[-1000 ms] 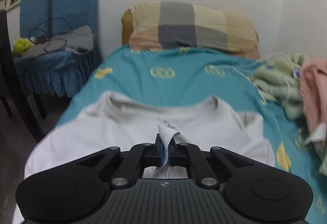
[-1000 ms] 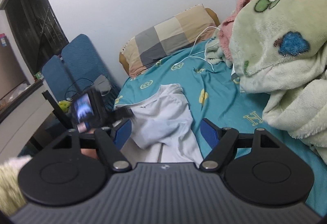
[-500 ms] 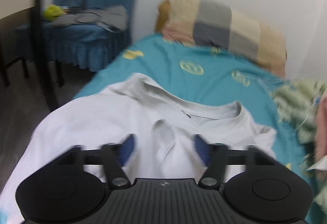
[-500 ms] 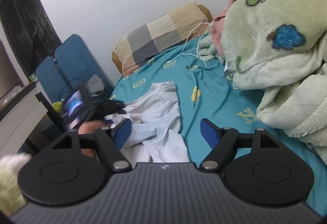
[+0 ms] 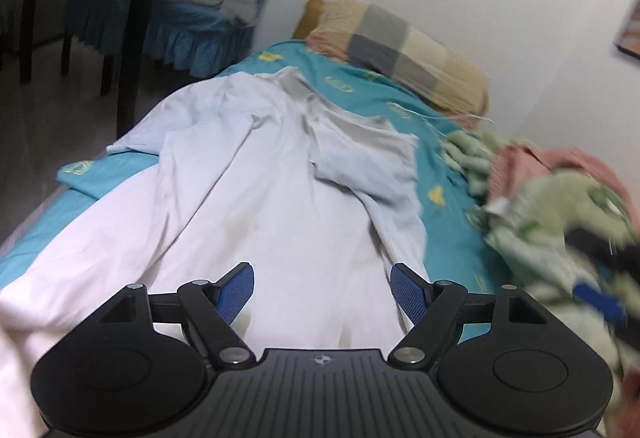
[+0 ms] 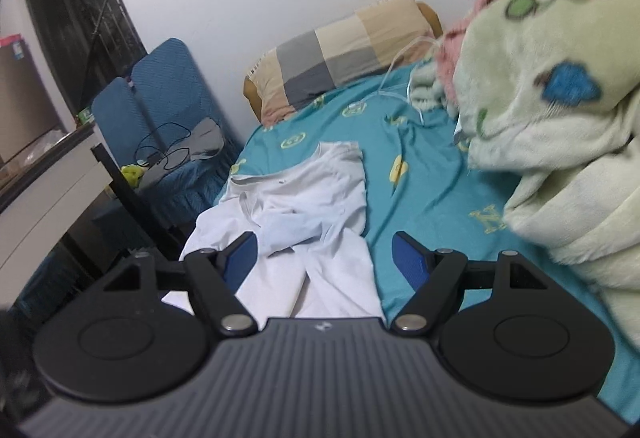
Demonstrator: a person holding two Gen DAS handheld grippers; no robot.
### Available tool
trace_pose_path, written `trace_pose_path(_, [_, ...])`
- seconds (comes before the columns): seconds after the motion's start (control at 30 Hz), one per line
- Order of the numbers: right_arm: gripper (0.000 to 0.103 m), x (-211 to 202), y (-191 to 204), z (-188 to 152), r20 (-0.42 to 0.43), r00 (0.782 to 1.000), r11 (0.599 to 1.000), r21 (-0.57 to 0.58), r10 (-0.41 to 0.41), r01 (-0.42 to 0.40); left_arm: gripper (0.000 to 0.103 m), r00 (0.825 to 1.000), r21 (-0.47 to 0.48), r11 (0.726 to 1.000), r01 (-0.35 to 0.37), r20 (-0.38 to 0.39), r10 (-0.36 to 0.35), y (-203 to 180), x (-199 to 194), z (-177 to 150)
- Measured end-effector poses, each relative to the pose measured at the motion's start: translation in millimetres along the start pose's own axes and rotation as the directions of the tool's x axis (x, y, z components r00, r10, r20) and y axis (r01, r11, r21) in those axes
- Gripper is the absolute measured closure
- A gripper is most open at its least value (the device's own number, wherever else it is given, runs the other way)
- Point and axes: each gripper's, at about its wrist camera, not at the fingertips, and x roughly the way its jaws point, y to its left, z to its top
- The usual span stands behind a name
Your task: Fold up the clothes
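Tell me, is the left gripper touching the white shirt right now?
Cannot tell. In the left wrist view the left gripper is open with nothing between its pads, over the white shirt, but whether they graze the cloth doesn't show.

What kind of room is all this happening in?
Most likely a bedroom in a home: a bed with a teal sheet, a checked pillow at its head against the wall, and a fluffy green blanket heaped beside a white T-shirt.

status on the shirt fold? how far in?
Early. Done: one sleeve is folded in over the white T-shirt on the bed. In hand: nothing; left gripper and right gripper are both open above the shirt. Left: other sleeve, then the body folds.
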Motion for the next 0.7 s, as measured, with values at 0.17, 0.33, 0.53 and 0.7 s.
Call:
trace_pose_path(0.17, [0.027,-67,-19,4,0.105,0.994,0.998,0.062,0.011,-0.018,0.027,0.993,0.092,0.989,0.119,-0.039,-0.116,-18,-37,-31])
trace_pose_path(0.33, [0.023,-75,-44,-8,0.088,0.996,0.99,0.144,-0.018,0.005,0.038,0.97,0.189,0.958,0.216,-0.155,-0.188,-57,-20,-53])
trace_pose_path(0.53, [0.024,-53,-47,-11,0.03,0.999,0.988,0.152,-0.024,0.019,0.058,0.937,0.206,0.94,0.272,-0.277,-0.21,-84,22,-76])
trace_pose_path(0.7, [0.024,-42,-54,-13,-0.005,1.0,0.983,0.182,-0.027,0.028,0.08,0.91,0.223,0.924,0.312,-0.351,-0.223,-96,54,-94])
